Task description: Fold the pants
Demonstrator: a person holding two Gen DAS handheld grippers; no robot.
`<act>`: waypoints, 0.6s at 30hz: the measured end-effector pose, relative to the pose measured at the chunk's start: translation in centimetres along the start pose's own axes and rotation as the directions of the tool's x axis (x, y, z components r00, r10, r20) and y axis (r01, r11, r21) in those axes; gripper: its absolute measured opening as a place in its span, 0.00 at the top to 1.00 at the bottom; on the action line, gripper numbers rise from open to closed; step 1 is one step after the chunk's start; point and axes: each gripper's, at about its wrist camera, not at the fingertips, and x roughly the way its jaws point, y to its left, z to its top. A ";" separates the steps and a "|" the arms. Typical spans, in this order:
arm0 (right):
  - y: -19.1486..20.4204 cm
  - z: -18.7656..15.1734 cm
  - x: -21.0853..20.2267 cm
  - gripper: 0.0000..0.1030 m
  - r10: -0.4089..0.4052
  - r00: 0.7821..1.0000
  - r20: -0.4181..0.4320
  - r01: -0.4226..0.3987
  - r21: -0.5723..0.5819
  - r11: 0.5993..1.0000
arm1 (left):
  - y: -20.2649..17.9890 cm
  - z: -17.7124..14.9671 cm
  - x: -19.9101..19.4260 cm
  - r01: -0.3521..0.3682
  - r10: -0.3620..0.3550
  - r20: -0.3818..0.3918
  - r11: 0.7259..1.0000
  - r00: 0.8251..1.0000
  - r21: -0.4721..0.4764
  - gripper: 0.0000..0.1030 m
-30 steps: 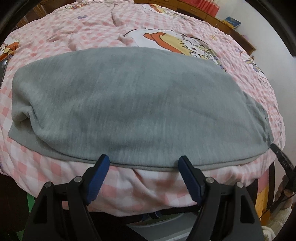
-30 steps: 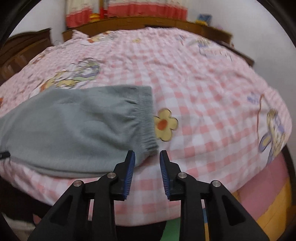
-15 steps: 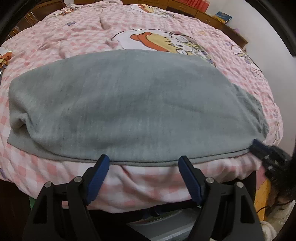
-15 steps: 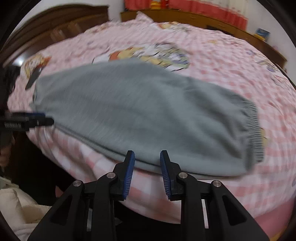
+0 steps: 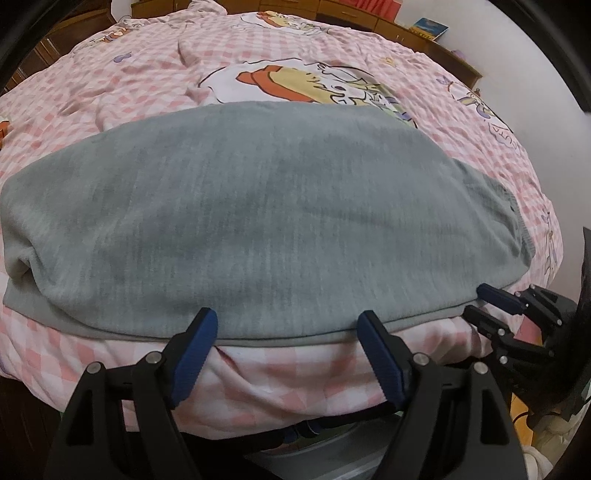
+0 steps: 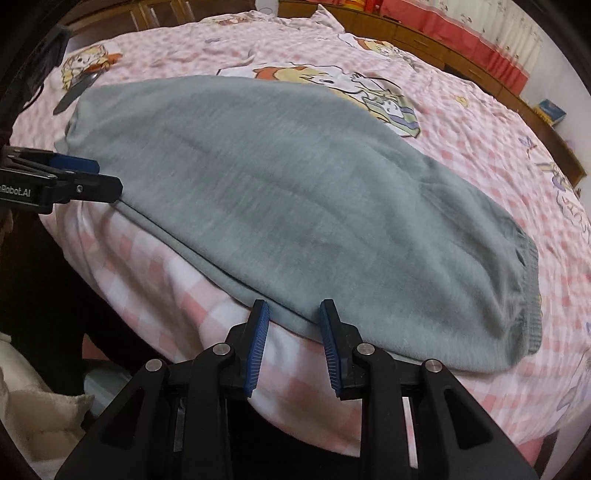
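Note:
Grey pants (image 5: 258,221) lie flat and folded lengthwise across the pink checked bedspread (image 5: 147,74), with the elastic waistband (image 6: 532,295) at the right end. My left gripper (image 5: 286,328) is open wide, its blue fingertips resting at the pants' near edge. My right gripper (image 6: 293,314) stands open with a narrower gap, straddling that same edge further right without its pads pressing on it. In the left wrist view the right gripper (image 5: 474,302) shows at the lower right corner of the pants. The left gripper (image 6: 107,177) appears at the left end in the right wrist view.
The bed's front edge drops away just below both grippers. A wooden headboard and low cabinets (image 6: 461,48) run along the far side, with a blue book (image 5: 428,27) on top. A dark flat object (image 6: 74,96) lies on the bedspread beyond the pants' left end.
My right gripper swung left from the waistband corner along the near edge and rolled, and now shows in the left wrist view. The left gripper has hardly moved.

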 end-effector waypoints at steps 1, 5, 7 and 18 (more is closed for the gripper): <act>0.3 0.1 0.0 0.72 -0.006 1.000 0.002 0.006 -0.010 1.000 | 0.0 0.0 0.0 0.001 -0.001 0.000 1.000 1.000 0.000 0.21; 1.5 0.5 0.2 0.72 -0.035 0.999 0.020 0.036 -0.056 0.998 | 0.0 0.0 -0.1 0.005 -0.005 0.000 1.000 1.000 -0.003 0.21; 1.9 0.8 0.3 0.72 -0.041 0.999 0.036 0.043 -0.058 0.997 | 0.0 0.0 -0.1 0.004 -0.004 0.000 1.000 1.000 -0.001 0.20; -0.3 2.6 -0.1 0.81 0.113 0.982 0.150 -0.133 0.131 0.982 | -1.8 -0.7 -0.4 0.014 -0.015 0.013 0.996 1.000 0.090 0.20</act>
